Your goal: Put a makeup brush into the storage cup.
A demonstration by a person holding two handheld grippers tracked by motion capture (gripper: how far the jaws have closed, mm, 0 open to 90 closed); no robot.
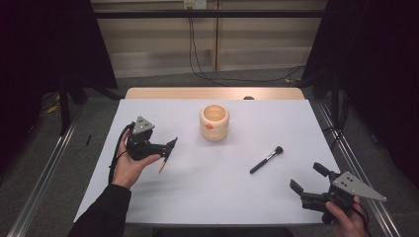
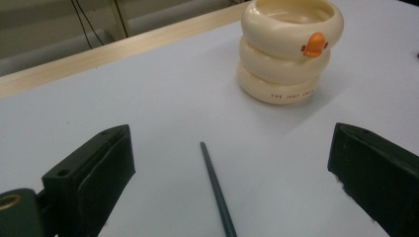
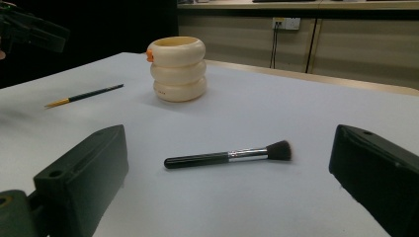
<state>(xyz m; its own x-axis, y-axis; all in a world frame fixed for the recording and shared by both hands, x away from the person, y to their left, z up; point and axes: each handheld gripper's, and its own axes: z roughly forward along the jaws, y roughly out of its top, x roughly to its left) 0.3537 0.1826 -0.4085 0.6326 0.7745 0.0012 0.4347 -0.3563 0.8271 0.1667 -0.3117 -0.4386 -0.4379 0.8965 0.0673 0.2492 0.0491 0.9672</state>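
Note:
A cream ringed cup (image 1: 214, 122) with an orange duck beak stands upright at the table's far middle. A thin dark paintbrush (image 1: 163, 163) with a golden end lies on the table left of centre. My left gripper (image 1: 165, 148) hovers over it, open; the paintbrush handle (image 2: 217, 190) runs between the wide-apart jaws, touching neither. A black makeup brush (image 1: 267, 159) lies right of centre. My right gripper (image 1: 307, 178) is open near the front right corner, short of the makeup brush (image 3: 227, 155), which lies crosswise ahead of its jaws. The cup (image 3: 178, 69) stands beyond.
The white table top (image 1: 222, 192) has a wooden strip (image 1: 214, 93) along its far edge. Metal rails (image 1: 44, 173) run along both sides. Cables (image 1: 232, 76) trail across the floor behind. The other gripper (image 3: 29, 29) shows far off at the upper left.

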